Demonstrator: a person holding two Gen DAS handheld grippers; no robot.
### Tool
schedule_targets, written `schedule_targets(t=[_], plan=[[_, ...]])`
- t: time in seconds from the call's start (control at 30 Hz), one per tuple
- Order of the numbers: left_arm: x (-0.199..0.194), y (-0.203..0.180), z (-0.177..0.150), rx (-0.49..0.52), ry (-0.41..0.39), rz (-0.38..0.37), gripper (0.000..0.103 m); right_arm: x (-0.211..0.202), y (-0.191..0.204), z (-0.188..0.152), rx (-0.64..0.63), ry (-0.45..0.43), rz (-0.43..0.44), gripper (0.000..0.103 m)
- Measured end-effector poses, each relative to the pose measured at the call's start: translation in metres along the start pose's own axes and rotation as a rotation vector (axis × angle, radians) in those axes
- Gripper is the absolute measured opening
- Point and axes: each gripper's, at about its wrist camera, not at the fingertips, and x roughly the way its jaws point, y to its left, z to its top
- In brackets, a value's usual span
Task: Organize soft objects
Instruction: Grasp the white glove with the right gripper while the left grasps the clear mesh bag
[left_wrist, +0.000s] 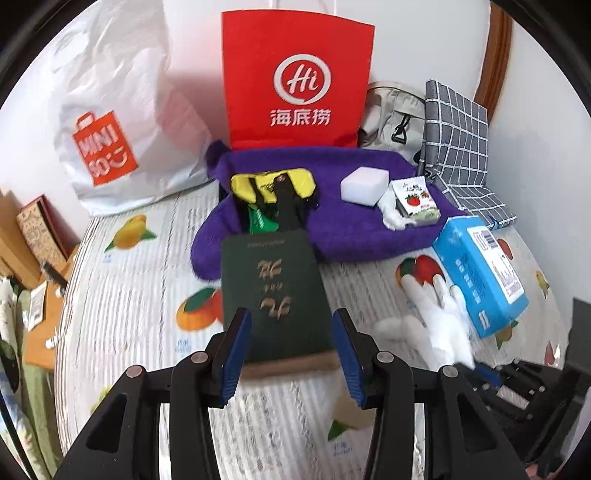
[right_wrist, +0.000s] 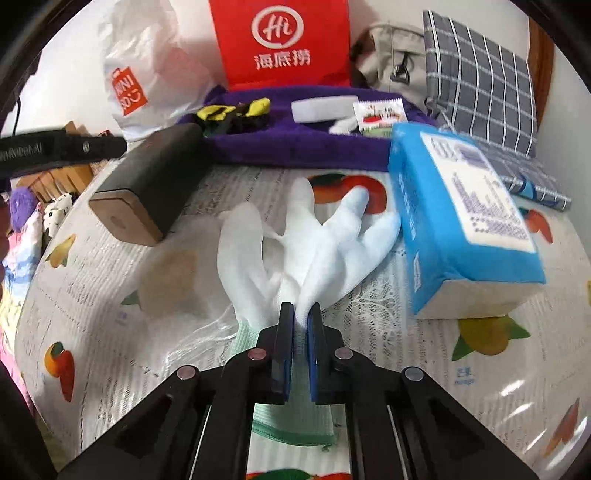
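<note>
- Your right tongs (right_wrist: 300, 314) are clenched on the white glove (right_wrist: 314, 240) at its cuff; thin fabric may slip out.
- Your left tongs (left_wrist: 291, 332) straddle the green box (left_wrist: 273, 291), pads not visibly pressing; it may tip.

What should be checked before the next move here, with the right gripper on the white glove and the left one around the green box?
1. Right gripper shut on the white glove: ok, the pads pinch the fabric near its cuff.
2. Glove free of neighbours: not ok, one fingertip reaches the blue tissue pack.
3. Left gripper on the green box: cannot tell; the box sits between the pads, but contact is unclear.
4. Green box lifted off the fruit-print cover: cannot tell.
5. Bare space on the purple towel for the glove: ok, its front part is uncovered.
6. Sponge and small packet lying steady on the towel: ok.
</note>
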Motion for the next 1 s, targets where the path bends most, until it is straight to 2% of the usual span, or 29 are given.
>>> schedule_targets(t=[0.23, 0.37, 0.5, 0.57, 0.73, 0.9, 1.0], plan=[[-0.011, 0.001, -0.034, -0.026, 0.028, 0.018, 0.043, -0.049, -0.003, -0.003, -0.008, -0.082, 0.044, 0.007], [-0.011, -0.003, -0.053, -0.045, 0.051, 0.017, 0.043, -0.080, -0.006, -0.018, -0.032, -0.100, 0.083, 0.007], [-0.003, -0.013, -0.066, -0.051, 0.079, -0.012, 0.043, -0.096, -0.013, -0.039, -0.047, -0.105, 0.066, 0.007], [0.002, -0.020, -0.070, -0.046, 0.082, -0.035, 0.044, -0.099, -0.022, -0.049, -0.038, -0.099, 0.058, 0.007], [0.019, -0.032, -0.070, -0.058, 0.094, -0.101, 0.054, -0.091, -0.041, -0.070, -0.049, -0.063, 0.005, 0.007], [0.043, -0.044, -0.064, -0.018, 0.100, -0.067, 0.055, -0.076, -0.070, -0.081, -0.001, -0.028, -0.026, 0.007], [0.055, -0.049, -0.063, -0.006, 0.117, -0.092, 0.056, -0.068, -0.083, -0.082, 0.022, -0.017, -0.031, 0.007]])
